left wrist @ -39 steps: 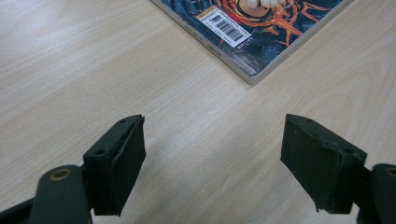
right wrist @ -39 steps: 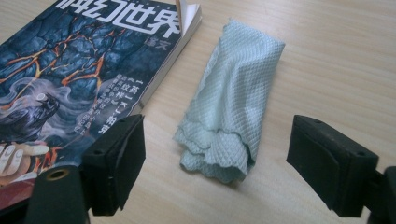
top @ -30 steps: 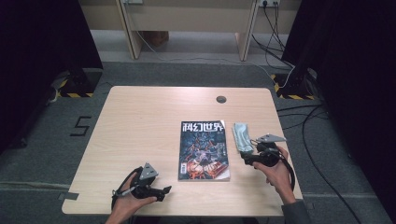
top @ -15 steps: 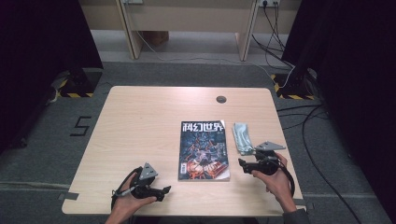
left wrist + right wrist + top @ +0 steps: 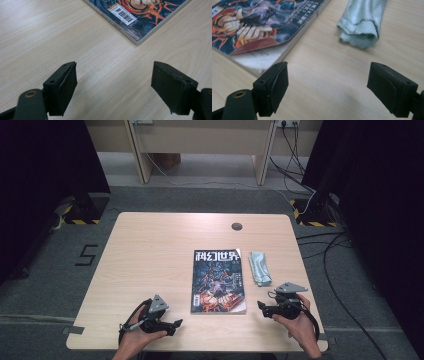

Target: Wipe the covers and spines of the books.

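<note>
A magazine point(image 5: 218, 281) lies flat near the middle of the wooden bench point(image 5: 150, 250), with a folded pale green cloth point(image 5: 260, 267) just beside its right edge. The left hand-held gripper point(image 5: 175, 325) rests low on the bench near the magazine's lower left corner, jaws spread wide and empty. The right hand-held gripper point(image 5: 261, 307) sits near the lower right corner, below the cloth, jaws likewise wide apart, holding nothing.
</note>
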### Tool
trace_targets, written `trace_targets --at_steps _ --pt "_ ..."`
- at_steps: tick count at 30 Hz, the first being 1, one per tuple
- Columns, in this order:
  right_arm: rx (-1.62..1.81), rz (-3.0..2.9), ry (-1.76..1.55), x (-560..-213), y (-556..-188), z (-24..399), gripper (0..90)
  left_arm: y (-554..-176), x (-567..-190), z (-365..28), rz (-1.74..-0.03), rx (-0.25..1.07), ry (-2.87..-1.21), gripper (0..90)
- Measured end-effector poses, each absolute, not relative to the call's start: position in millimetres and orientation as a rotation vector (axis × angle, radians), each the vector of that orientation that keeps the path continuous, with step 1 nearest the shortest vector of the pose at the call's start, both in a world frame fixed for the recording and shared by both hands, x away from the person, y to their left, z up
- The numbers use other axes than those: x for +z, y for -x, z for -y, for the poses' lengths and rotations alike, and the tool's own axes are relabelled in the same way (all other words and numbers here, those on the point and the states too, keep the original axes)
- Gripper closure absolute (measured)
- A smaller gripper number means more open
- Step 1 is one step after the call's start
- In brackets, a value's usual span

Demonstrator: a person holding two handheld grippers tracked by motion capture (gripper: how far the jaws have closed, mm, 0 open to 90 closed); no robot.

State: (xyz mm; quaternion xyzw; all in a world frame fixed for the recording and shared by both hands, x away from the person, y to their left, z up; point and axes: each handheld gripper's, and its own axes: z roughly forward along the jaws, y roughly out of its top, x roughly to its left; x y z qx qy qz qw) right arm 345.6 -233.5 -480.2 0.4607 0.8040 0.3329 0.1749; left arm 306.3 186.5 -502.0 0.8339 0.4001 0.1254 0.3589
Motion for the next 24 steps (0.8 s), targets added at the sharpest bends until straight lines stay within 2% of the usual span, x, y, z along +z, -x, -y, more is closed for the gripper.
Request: trace_targets --at_steps 15,24 --pt "0.858 -2.388 -1.247 -496.8 -305.1 233.2 16.9 -306.2 -502.9 -186.7 -1.029 0.331 -2.164 20.2" --pt "0.811 -2.429 -1.223 -503.3 -299.4 234.1 15.3 -306.4 -503.5 -186.6 -1.028 0.329 -2.167 20.1"
